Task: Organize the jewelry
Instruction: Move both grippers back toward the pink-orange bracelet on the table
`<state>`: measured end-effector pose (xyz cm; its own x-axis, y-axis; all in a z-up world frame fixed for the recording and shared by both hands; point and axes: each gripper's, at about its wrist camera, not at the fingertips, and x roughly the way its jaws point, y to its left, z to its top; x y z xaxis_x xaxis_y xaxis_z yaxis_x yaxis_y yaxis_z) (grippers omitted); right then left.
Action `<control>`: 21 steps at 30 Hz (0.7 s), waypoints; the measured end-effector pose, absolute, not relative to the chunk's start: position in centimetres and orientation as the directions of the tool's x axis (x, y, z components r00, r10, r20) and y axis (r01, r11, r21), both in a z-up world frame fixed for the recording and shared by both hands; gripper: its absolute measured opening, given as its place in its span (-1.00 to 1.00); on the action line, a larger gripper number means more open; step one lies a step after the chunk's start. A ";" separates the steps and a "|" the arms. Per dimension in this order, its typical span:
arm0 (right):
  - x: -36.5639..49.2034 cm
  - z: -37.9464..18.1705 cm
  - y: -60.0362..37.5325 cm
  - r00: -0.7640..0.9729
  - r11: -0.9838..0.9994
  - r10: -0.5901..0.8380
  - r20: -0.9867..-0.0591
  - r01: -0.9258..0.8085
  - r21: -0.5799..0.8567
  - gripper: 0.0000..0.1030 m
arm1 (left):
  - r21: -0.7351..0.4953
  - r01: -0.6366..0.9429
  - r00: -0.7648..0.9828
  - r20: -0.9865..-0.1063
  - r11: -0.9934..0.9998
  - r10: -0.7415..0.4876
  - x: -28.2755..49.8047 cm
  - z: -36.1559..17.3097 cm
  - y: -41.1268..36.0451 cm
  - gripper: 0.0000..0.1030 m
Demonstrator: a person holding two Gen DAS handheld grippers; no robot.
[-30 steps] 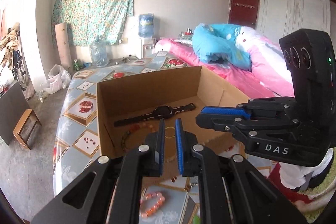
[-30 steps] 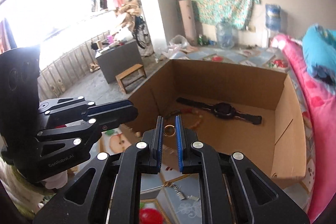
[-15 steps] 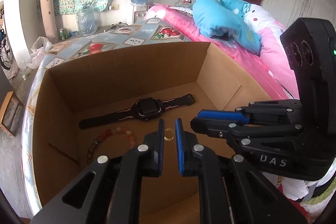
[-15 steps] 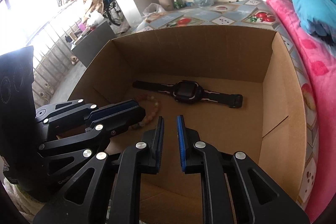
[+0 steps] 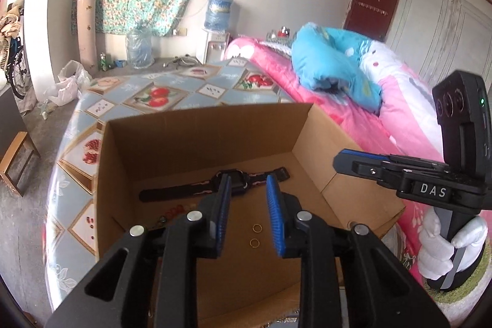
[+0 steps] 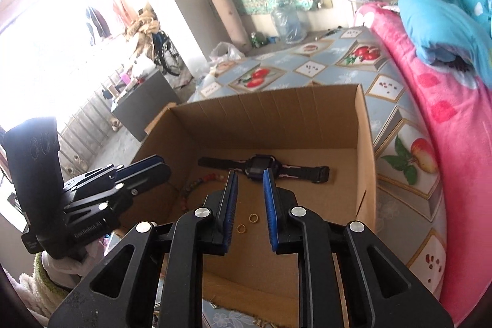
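Observation:
An open cardboard box point(image 5: 196, 137) point(image 6: 276, 119) stands on the table. On its floor lie a black watch point(image 5: 215, 188) point(image 6: 261, 166), a beaded bracelet point(image 5: 175, 209) point(image 6: 196, 185) and two small gold rings, one point(image 5: 256, 227) point(image 6: 252, 217) beside the other point(image 5: 254, 242) point(image 6: 240, 228). My left gripper point(image 5: 247, 195) is open and empty above the rings. My right gripper point(image 6: 249, 186) is open and empty above them too. Each gripper shows from the side in the other's view.
The box sits on a table with a fruit-patterned cloth point(image 5: 160, 96) point(image 6: 409, 143). A bed with a pink cover point(image 5: 396, 112) and a blue quilt point(image 5: 332, 63) runs along the right. A wooden stool point(image 5: 15, 165) stands on the floor at left.
Both grippers have opened. The two gold rings they held now lie on the box floor. Both grippers have lifted and drawn back from the box a little.

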<state>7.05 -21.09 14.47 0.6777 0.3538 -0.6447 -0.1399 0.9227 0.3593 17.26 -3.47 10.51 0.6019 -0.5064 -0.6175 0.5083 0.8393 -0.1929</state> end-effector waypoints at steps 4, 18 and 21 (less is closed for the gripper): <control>5.0 15.7 -21.5 0.712 0.905 0.389 -0.585 -0.177 0.387 -0.63 | -0.203 0.500 0.647 -0.558 0.842 -0.519 14.8 12.2 -1.0 -0.46; -5.8 13.3 -20.6 0.681 0.866 0.487 -0.547 -0.293 0.405 -0.61 | -0.197 0.391 0.679 -0.597 0.899 -0.427 4.4 8.9 7.3 0.17; -6.4 10.5 -20.5 0.628 0.876 0.467 -0.623 -0.235 0.420 -0.60 | -0.189 0.395 0.642 -0.643 0.899 -0.417 3.5 6.3 6.0 0.18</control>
